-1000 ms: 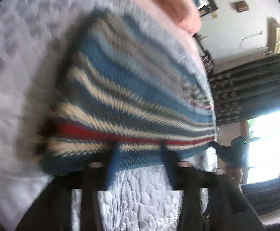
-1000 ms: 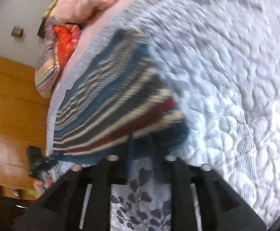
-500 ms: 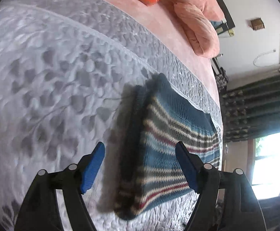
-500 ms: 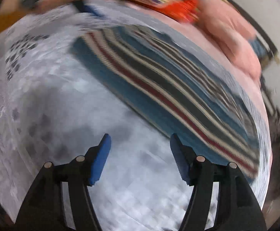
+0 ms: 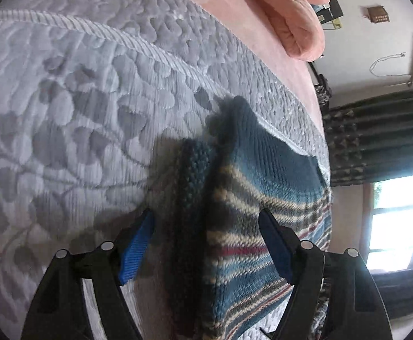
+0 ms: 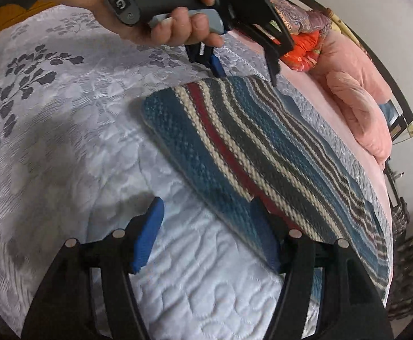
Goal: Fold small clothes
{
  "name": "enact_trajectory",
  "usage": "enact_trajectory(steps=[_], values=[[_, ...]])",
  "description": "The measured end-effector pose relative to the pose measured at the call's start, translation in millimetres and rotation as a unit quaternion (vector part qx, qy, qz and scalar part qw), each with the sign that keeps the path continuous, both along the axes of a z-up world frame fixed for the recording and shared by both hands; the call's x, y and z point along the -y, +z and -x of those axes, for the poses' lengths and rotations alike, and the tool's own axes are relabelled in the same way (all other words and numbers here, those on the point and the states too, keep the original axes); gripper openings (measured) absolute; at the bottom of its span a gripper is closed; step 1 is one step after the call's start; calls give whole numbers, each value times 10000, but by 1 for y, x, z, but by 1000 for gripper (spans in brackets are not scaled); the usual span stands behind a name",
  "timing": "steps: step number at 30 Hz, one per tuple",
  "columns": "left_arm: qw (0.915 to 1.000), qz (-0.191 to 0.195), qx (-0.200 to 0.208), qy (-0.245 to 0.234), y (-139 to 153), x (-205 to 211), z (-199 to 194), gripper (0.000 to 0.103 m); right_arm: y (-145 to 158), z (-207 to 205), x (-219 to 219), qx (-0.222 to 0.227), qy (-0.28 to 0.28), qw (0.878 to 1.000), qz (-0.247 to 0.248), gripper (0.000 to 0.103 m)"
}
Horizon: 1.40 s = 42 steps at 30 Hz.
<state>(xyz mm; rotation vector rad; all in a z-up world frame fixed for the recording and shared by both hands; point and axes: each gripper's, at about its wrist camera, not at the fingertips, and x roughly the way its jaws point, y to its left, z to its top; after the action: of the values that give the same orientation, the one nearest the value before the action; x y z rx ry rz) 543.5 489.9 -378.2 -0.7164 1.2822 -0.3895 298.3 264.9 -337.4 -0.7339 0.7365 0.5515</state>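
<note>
**Striped knit laid down, next fold to be gripped**

The striped knit garment lies flat on the quilted bedspread. The left gripper is spread wide, holding nothing, the garment's doubled edge between its fingers. The right gripper is likewise spread and empty, the hem just under its right finger. Both layers should be pinched together so the fold stays aligned. No containers are seen.

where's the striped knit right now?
The striped knit lies folded flat on the grey quilted bedspread. In the right wrist view it runs diagonally between the open right claw and the left claw at its far edge.
</note>
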Motion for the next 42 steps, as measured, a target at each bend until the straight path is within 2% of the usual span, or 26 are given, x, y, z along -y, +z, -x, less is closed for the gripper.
enact_trajectory(steps=[9,12,17,31,35,38,42], values=[[9993,48,75,-360,-2,18,-19,74,-8,-13,-30,230,-5,9997,-87,63],[9992,15,63,-383,-1,23,-26,65,-6,-18,-40,357,-24,9993,-85,62],[9987,-68,40,-510,0,32,-33,63,-7,-26,-49,375,-96,9991,-180,62],[9979,-277,-38,-587,-1,37,-47,47,-7,-40,-64,513,-170,9981,-302,63],[9972,-381,-64,-634,-3,36,-45,46,-7,-41,-67,544,-187,9979,-312,63],[9962,-495,-71,-708,-1,40,-46,43,-7,-44,-67,504,-212,9978,-371,61],[9952,-599,-90,-773,3,43,-48,39,-4,-48,-66,389,-284,9977,-470,45]])
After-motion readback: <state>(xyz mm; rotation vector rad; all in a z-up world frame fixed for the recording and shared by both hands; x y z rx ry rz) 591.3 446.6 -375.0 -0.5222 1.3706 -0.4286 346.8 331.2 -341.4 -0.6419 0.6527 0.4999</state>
